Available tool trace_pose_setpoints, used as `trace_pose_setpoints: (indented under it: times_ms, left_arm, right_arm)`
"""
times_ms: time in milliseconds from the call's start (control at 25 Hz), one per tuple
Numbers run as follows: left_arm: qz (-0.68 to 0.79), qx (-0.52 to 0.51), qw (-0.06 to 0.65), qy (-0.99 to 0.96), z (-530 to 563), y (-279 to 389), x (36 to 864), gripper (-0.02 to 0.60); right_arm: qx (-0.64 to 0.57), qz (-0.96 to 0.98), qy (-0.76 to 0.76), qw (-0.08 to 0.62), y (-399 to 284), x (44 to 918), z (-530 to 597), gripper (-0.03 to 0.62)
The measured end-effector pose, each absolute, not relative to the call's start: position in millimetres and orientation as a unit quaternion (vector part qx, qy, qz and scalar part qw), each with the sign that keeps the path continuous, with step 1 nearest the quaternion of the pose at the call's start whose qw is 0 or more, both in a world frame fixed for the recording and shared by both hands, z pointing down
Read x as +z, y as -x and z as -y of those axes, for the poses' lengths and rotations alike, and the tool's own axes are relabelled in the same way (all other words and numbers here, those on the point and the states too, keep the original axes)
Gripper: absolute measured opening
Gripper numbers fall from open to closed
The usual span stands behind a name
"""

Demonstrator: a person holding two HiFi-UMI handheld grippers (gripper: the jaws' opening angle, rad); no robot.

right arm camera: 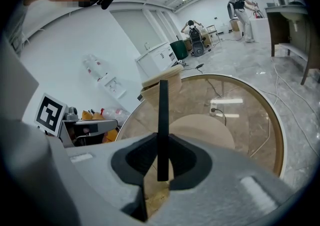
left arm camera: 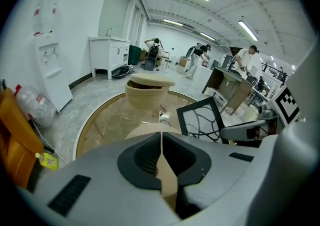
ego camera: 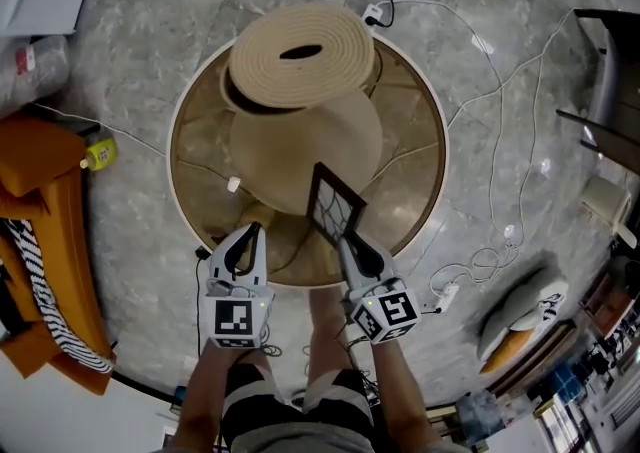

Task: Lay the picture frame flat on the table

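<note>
Jaws of the right gripper (right arm camera: 162,156) clamp the black picture frame (ego camera: 335,203) by its lower edge. The frame stands tilted over the near part of the round glass table (ego camera: 432,131). The left gripper (ego camera: 247,238) is closed on nothing, just beside. A beige round pad (ego camera: 300,146) and a lidded woven basket (ego camera: 300,56) lie beyond. Bare glass shows at the table's right side.

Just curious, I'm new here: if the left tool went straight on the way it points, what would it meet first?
Probably the woven basket across the table; the left tool aims roughly at it, though depth is unclear.
</note>
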State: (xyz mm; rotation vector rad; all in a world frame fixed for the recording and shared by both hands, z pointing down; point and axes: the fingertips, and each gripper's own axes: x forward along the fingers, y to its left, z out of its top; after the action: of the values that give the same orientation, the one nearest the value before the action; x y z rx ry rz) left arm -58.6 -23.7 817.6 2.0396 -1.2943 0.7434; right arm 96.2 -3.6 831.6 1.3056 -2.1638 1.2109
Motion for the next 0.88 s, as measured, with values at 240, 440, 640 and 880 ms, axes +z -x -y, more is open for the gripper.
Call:
trace_pose_setpoints:
  times_ms: [240, 440, 640, 880]
  left_arm:
    - [0.484, 0.277, 0.312, -0.770, 22.4, 53.2, 827.3, 0.028]
    - [0.475, 0.283, 0.313, -0.772, 21.4, 43.9, 832.6, 0.028]
    - [0.469, 0.287, 0.318, -0.773, 18.1, 37.5, 838.0, 0.028]
    - [0.459, 0.292, 0.316, -0.777, 18.7, 31.4, 841.4, 0.028]
  right_arm:
    - [0.447, 0.752, -0.459, 0.152, -93.4, 840.9, 4.6, 0.063]
    - [0.465, 0.738, -0.469, 0.139, -102.7, 850.7, 8.8, 0.067]
    - [0.486, 0.721, -0.477, 0.126, -113.4, 864.8, 13.7, 0.072]
    - [0.513, 0.700, -0.484, 0.112, -125.3, 885.7, 16.6, 0.075]
